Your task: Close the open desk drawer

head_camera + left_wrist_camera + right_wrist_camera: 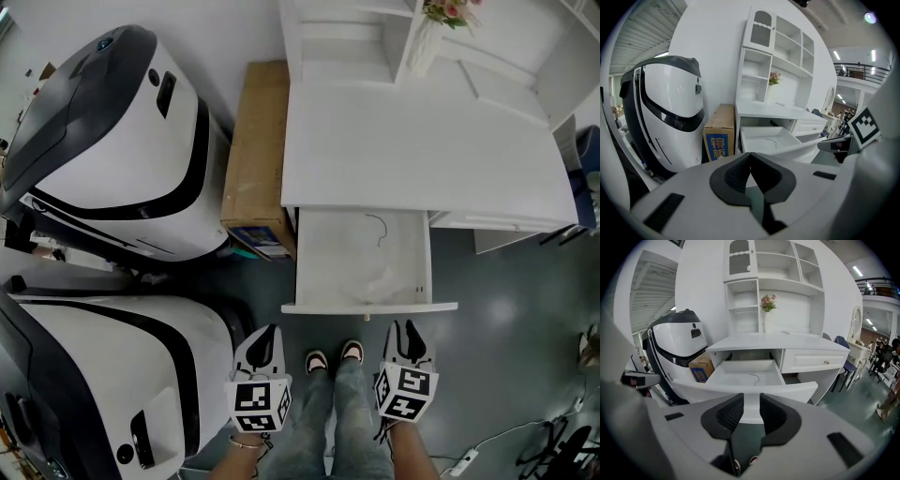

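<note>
The left gripper [265, 336] is held near the front of the drawer [375, 307], untouching, jaws closed together; the right gripper [405, 330] is held likewise, jaws parted and empty, both angled downward

The right gripper [751, 403] is in front of the desk [787, 341], jaws apart and empty. The desk's drawer [736, 373] is extended and contains a thin wire [755, 378].

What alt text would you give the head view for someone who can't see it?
A white desk has its drawer pulled open, a thin wire inside. Below it, the shut left gripper and open right gripper hover short of its front.
</note>
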Demonstrator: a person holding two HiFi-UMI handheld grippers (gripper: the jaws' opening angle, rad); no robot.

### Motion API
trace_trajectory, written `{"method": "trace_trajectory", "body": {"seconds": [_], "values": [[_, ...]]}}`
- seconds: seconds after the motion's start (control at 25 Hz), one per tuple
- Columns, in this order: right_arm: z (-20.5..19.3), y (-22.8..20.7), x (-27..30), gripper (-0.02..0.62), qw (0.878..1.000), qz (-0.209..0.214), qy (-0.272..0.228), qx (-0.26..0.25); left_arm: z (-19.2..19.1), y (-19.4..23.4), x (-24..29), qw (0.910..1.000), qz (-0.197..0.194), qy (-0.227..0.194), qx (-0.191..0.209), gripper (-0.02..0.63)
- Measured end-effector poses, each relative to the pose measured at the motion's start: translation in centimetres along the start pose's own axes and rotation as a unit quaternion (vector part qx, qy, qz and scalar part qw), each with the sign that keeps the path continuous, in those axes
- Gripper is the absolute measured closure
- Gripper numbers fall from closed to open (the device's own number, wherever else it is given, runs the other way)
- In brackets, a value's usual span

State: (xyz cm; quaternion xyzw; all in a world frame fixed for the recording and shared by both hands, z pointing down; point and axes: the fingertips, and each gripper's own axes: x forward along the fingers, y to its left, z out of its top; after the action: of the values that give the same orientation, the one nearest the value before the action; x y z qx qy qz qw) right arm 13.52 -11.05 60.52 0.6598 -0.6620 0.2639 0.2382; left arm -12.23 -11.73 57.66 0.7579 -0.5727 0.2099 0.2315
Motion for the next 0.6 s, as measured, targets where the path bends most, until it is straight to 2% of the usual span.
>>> {"method": "trace_trajectory", "body": {"seconds": [0.6], "values": [[-1.4, 0.4, 2.6, 0.469, 1.0, -0.012, 0.009, -0.002, -0.7, 1.2, 0.7, 0.9999, 0.009, 0.007, -0.006, 0.588]]}}
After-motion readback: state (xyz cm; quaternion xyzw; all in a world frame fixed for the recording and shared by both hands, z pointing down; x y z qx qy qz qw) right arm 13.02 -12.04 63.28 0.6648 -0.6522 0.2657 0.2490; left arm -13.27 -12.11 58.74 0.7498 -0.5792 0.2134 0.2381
